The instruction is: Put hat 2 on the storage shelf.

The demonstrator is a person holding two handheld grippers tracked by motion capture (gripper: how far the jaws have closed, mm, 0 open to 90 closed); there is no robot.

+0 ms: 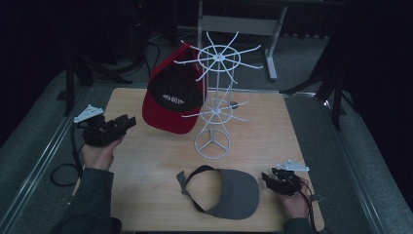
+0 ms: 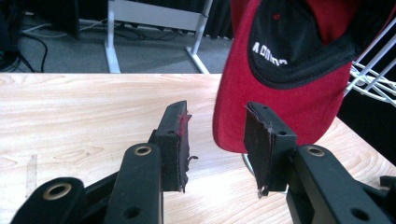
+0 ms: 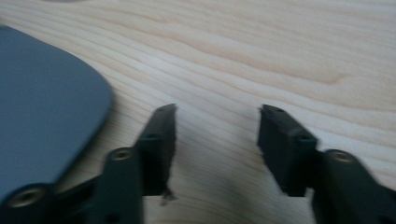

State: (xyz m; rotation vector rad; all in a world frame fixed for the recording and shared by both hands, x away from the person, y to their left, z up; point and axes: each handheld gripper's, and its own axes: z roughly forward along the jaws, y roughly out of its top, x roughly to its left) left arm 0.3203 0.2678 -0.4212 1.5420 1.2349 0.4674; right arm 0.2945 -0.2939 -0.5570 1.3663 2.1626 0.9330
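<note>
A red cap with a black front panel [image 1: 168, 97] hangs on the white wire rack [image 1: 214, 112] at the back of the wooden table [image 1: 146, 161]. My left gripper [image 1: 122, 122] hovers just left of the cap. In the left gripper view its jaws [image 2: 217, 112] stand open and empty, with the cap's red brim [image 2: 280, 102] close beyond them. A grey visor [image 1: 234, 192] lies flat at the front of the table. My right gripper [image 1: 267, 178] sits low just right of its brim. Its jaws [image 3: 217, 109] are open over bare wood, with the visor [image 3: 42, 116] to their left.
The rack's round base [image 1: 212, 144] stands mid-table, and its wire arms [image 2: 373, 77] stick out sideways. A white desk frame [image 1: 234, 24] and dark stands are behind the table. A black cable [image 1: 61, 173] loops off the table's left edge.
</note>
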